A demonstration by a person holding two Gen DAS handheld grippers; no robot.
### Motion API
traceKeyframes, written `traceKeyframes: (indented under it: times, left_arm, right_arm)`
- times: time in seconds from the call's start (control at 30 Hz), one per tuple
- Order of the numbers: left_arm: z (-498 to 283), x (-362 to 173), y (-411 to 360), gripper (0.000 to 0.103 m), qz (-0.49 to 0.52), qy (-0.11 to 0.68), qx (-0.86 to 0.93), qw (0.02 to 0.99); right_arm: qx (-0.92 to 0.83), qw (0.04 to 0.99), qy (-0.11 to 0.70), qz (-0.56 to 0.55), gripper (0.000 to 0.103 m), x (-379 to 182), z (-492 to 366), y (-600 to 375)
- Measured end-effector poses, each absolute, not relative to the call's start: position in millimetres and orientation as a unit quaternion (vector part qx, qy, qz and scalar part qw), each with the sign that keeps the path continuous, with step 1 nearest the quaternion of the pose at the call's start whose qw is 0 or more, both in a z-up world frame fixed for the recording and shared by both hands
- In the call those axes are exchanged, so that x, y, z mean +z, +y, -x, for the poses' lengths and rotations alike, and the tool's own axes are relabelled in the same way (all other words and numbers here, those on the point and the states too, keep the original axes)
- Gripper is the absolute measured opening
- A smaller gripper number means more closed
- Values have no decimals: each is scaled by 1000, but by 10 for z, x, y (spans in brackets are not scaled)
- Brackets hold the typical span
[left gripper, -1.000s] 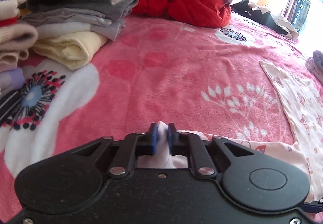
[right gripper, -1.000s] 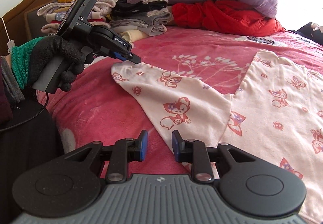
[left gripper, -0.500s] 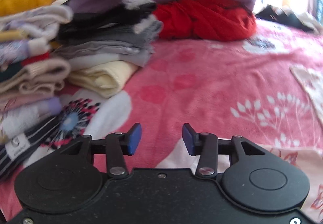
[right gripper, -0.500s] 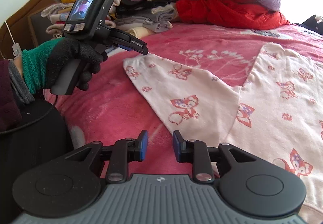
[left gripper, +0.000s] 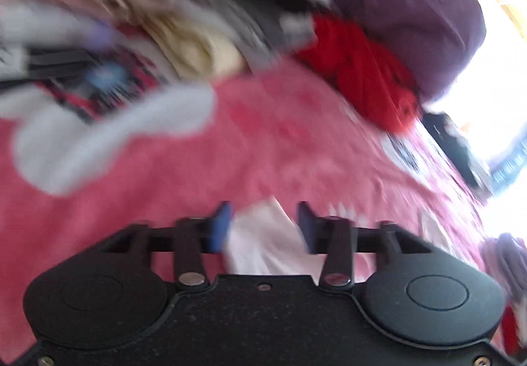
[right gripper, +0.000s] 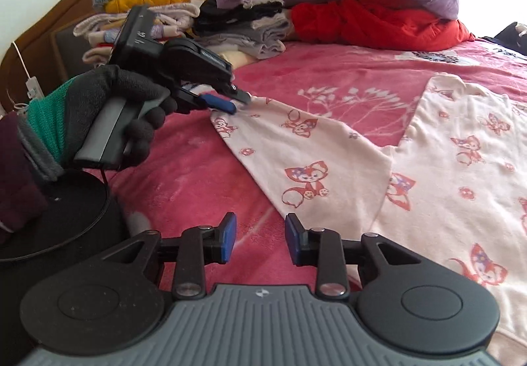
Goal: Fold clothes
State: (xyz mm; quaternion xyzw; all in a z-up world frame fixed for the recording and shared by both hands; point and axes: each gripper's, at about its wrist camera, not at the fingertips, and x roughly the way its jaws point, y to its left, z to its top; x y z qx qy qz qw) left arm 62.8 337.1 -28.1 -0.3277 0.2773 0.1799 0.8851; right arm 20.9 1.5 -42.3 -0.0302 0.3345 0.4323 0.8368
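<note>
Left claw at the sleeve tip, right claw hovering released

The left claw (right gripper: 238, 100) has its blue fingers spread astride the sleeve end of the soft pink fox-print top (right gripper: 444, 168), lying flat on the fuzzy pink bed (right gripper: 329, 69); the right claw (right gripper: 260, 237) gapes, gripping nothing, over the near bed; folded stacks (right gripper: 148, 13) sit far left.

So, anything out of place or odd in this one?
Little stands out. The left wrist view is heavily motion-blurred and tilted. The left gripper is open at the cuff of the pink printed shirt, gripping nothing; the right gripper is open too. The red garment lies unfolded beside folded stacks.
</note>
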Motion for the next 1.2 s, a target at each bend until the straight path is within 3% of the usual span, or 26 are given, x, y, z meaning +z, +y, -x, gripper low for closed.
traceKeyframes:
  times: [0.13, 0.23, 0.3, 0.4, 0.53, 0.67, 0.8, 0.83, 0.97, 1.07, 1.2]
  left_arm:
    - [-536, -336, 3427, 51, 408, 259, 111, 868]
    - [-598, -460, 3414, 53, 452, 297, 110, 834]
    - [-627, -425, 3293, 42, 406, 306, 147, 848]
    - [-644, -253, 3113, 54, 395, 262, 92, 876]
    - [-743, -155, 2594, 54, 350, 273, -6, 896]
    - [-862, -164, 1827, 36, 214, 319, -65, 921]
    - [-1015, -325, 1316, 39, 92, 355, -51, 929]
    - [-1058, -399, 1270, 35, 63, 365, -23, 928]
    - [-988, -239, 1415, 34, 114, 317, -16, 941]
    - [-1019, -230, 1404, 34, 141, 323, -31, 935]
    - [-1089, -456, 1178, 34, 50, 376, -14, 925]
  right_arm:
    - [427, 840, 335, 8, 34, -359, -185, -271]
    - [417, 843, 340, -8, 34, -367, -179, -518]
    - [409, 845, 345, -21, 34, -363, -187, -692]
    - [395, 849, 348, -48, 34, -324, -239, -976]
    - [372, 858, 346, -76, 35, -273, -377, -1360]
    - [346, 869, 341, -89, 35, -369, -543, -1668]
    - [325, 868, 360, -102, 35, -608, -655, -1809]
    - [324, 866, 368, -102, 35, -649, -675, -1803]
    - [334, 858, 376, -105, 35, -662, -706, -1790]
    - [335, 855, 381, -107, 34, -691, -739, -1794]
    - [338, 857, 374, -104, 34, -658, -738, -1779]
